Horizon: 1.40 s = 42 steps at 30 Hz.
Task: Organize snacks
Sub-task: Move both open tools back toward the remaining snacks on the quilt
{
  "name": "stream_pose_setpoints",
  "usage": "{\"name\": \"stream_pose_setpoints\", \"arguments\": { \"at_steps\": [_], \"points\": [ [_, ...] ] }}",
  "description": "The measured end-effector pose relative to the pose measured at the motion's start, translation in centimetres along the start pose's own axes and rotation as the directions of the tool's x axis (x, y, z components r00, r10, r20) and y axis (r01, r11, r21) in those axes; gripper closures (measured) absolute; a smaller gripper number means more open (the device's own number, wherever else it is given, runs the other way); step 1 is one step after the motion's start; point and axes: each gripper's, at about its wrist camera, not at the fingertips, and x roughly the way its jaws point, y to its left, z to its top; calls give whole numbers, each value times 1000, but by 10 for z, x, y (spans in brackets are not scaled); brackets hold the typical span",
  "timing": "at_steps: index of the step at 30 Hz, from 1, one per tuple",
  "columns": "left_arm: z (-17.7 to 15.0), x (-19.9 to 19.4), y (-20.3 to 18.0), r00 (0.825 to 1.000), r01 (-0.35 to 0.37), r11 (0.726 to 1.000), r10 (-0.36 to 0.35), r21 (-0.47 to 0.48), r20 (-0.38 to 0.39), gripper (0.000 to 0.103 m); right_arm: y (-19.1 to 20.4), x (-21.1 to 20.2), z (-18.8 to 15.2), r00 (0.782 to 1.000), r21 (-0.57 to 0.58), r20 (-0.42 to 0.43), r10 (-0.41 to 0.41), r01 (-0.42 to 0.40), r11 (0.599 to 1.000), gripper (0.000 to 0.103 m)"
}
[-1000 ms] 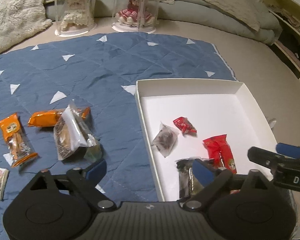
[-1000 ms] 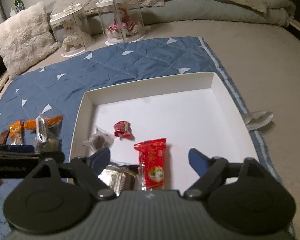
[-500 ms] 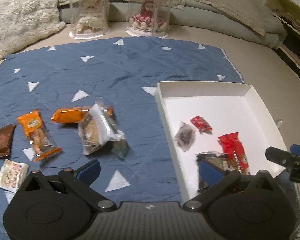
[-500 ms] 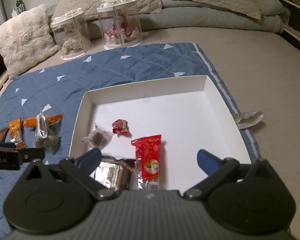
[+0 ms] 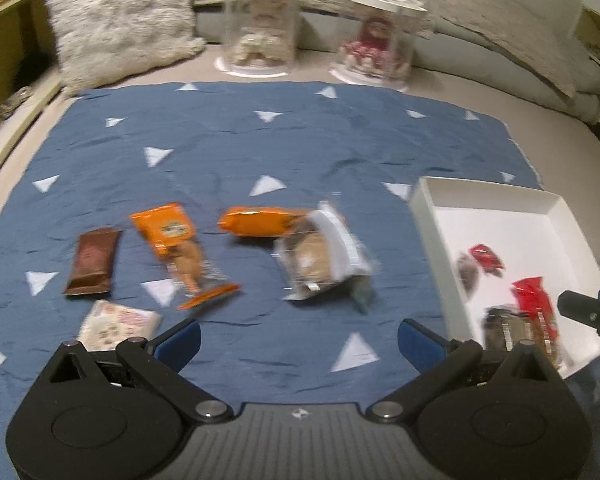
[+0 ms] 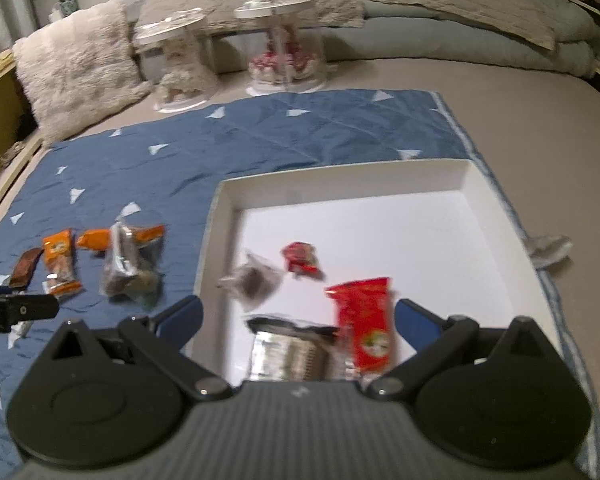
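Note:
A white box (image 6: 340,188) lies on the blue mat and holds a red packet (image 6: 366,320), a small red candy (image 6: 300,258), a clear bag with a dark snack (image 6: 254,280) and a silver packet (image 6: 292,354). On the mat to its left lie a clear cookie bag (image 5: 320,256), an orange packet (image 5: 256,222), an orange-topped bag (image 5: 180,252), a brown bar (image 5: 94,262) and a pale packet (image 5: 116,322). My left gripper (image 5: 298,342) is open and empty above the mat. My right gripper (image 6: 296,320) is open and empty over the box's near edge.
The blue mat (image 5: 260,148) with white triangles covers a beige bed. Two clear display cases with dolls (image 5: 260,24) (image 5: 376,36) and a fluffy cushion (image 5: 120,20) stand at the back. A crumpled wrapper (image 6: 550,246) lies right of the box.
My left gripper has swung left, from over the box's left edge to above the loose snacks on the mat. My right gripper has pulled back slightly. Both stay open.

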Motion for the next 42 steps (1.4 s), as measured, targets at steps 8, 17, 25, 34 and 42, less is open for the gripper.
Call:
{"name": "stream_pose_setpoints", "arguments": {
  "at_steps": [8,17,25,34,42],
  "points": [
    [-7,-7,57,998,-57,997,57,-57,9,0,47,9,8,996,-63,16,93,-92,994,0],
    [-22,-4,121,992,-129,985,130,-115,-7,0,100,23,20,985,-93,56,162,-156,983,0],
    [-27,10,144,985,-172,980,172,-95,-10,0,131,46,31,978,-142,65,199,-189,972,0],
    [-19,46,132,989,-135,991,135,-3,-54,0,155,89,35,986,-302,54,157,-134,944,0],
    [-12,75,131,978,-178,983,182,51,-104,0,195,120,37,984,-364,-9,178,-170,916,1]
  ]
}}
